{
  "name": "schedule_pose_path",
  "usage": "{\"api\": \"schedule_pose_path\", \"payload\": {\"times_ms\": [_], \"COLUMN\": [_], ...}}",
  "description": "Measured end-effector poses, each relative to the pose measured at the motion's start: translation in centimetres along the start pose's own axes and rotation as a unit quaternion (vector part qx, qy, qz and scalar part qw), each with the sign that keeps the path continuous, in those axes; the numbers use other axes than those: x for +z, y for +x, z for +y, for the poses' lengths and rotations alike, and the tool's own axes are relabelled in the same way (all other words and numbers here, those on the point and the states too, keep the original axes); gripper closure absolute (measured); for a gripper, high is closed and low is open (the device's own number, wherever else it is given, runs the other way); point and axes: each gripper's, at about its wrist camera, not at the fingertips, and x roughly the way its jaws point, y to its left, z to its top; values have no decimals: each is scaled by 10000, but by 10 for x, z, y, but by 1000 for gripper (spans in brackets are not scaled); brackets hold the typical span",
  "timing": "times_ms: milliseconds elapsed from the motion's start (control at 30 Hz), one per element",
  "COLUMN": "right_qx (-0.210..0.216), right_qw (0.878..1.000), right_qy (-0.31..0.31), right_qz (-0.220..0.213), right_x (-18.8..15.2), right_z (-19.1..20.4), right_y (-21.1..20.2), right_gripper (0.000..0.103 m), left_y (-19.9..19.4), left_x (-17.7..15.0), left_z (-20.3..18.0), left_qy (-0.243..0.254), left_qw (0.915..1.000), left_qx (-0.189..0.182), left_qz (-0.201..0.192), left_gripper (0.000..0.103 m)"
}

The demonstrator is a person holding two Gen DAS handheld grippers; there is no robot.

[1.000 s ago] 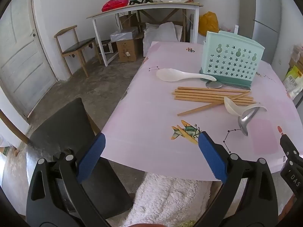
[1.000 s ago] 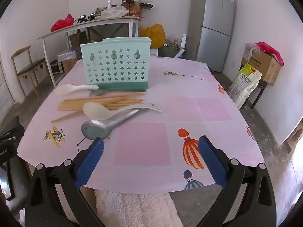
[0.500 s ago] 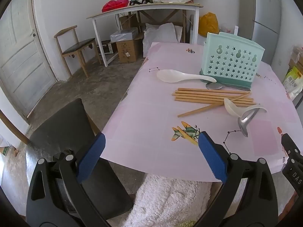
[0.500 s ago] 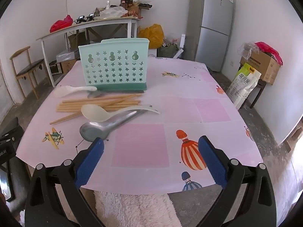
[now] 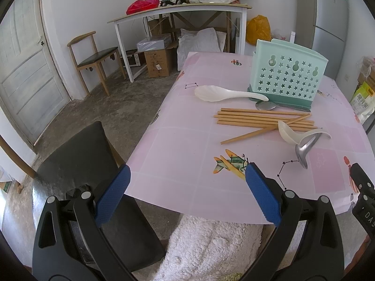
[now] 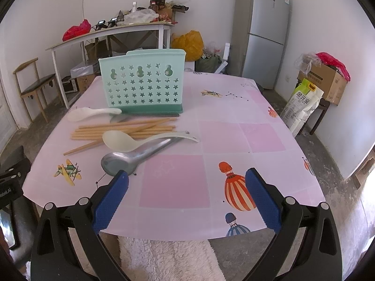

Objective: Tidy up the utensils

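Observation:
A mint green utensil holder (image 6: 143, 82) with star holes stands on the pink table (image 6: 234, 135); it also shows in the left wrist view (image 5: 287, 78). In front of it lie several wooden chopsticks (image 6: 121, 128), a white rice paddle (image 6: 90, 113), a white soup spoon (image 6: 131, 139) and a metal ladle (image 6: 131, 158). A small metal spoon (image 5: 266, 105) lies by the holder's base. My right gripper (image 6: 187, 195) is open and empty over the table's near edge, close to the ladle bowl. My left gripper (image 5: 187, 192) is open and empty at the table's near left corner.
A black chair (image 5: 77, 164) stands left of the table. A white fluffy cushion (image 6: 168, 257) lies below the near edge. A white side table (image 5: 178, 16), wooden chair (image 5: 93, 56), fridge (image 6: 262, 30) and boxes stand beyond.
Both grippers have moved slightly forward toward the table; the utensils and holder appear a little closer. Both stay open and empty.

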Motion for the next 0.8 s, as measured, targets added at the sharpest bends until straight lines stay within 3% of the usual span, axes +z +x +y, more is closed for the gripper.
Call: {"api": "schedule_pose_path", "payload": {"times_ms": [800], "right_qx": [-5], "right_qw": [9999], "right_qy": [28], "right_qz": [-103], "right_x": [3], "right_z": [-4], "right_y": [-6], "right_gripper": [6], "left_y": [-18], "left_x": [0], "left_z": [0], "left_qy": [127], "left_qw": [9990], "left_qx": [-231], "left_qz": [-373], "left_gripper": [9]}}
